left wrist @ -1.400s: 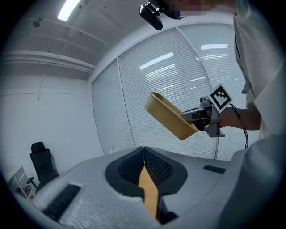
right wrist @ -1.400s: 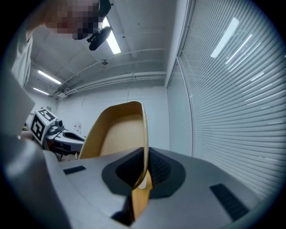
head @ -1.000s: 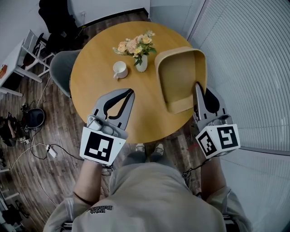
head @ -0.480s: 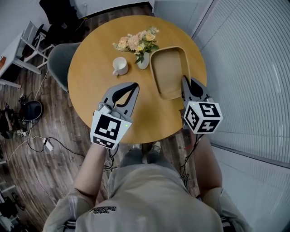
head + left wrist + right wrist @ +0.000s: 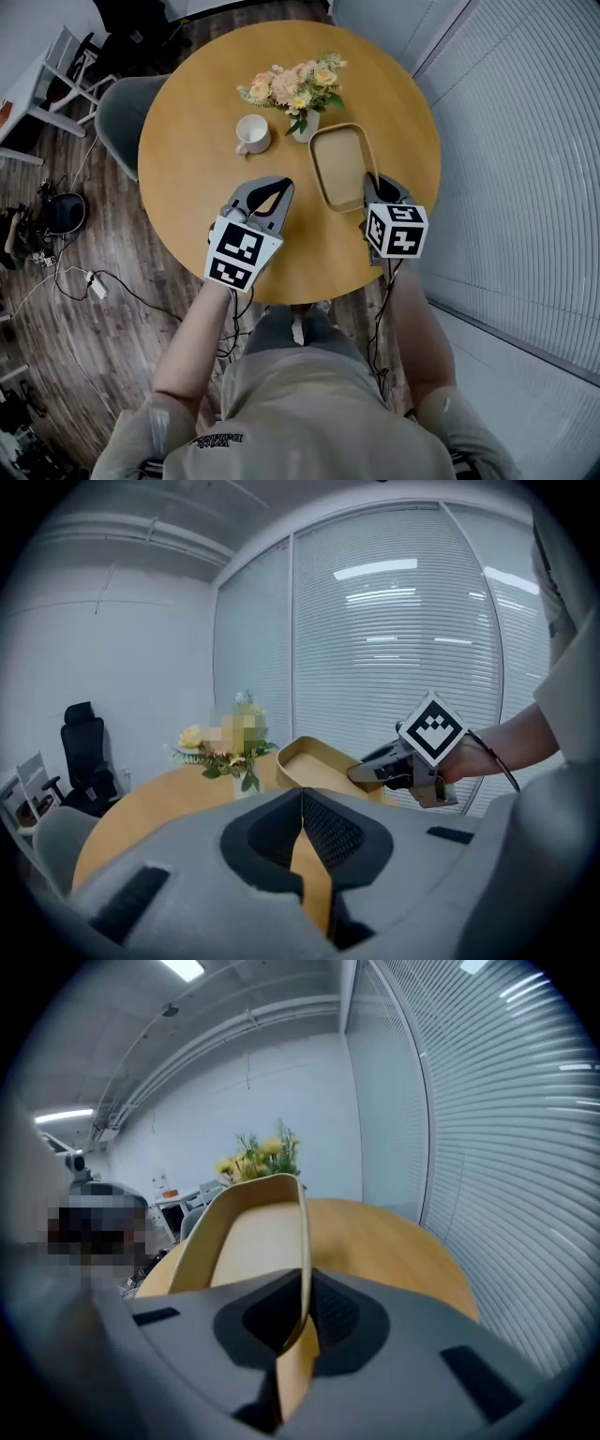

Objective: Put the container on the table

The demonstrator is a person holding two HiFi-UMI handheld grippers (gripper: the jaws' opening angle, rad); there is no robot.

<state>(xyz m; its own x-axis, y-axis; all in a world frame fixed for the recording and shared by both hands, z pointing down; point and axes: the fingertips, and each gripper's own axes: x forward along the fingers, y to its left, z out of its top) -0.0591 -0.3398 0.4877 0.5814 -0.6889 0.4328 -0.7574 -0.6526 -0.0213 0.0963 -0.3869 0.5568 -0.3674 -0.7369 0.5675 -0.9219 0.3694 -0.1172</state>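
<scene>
- The round wooden table [image 5: 187, 141] is seen from above the person's head, steeply downward and from well off, so the whole top is taken in.
- The left gripper view is set low over the tabletop, along the grey left gripper [image 5: 302, 794], towards the blind-covered glass wall [image 5: 394, 649].
- The right gripper view is set along the grey right gripper [image 5: 305, 1283], very near the rim of the shallow tan rectangular container [image 5: 248, 1232].
- The container, the tabletop and the yellow and pink flowers [image 5: 295, 84] are shared by all three views.
</scene>
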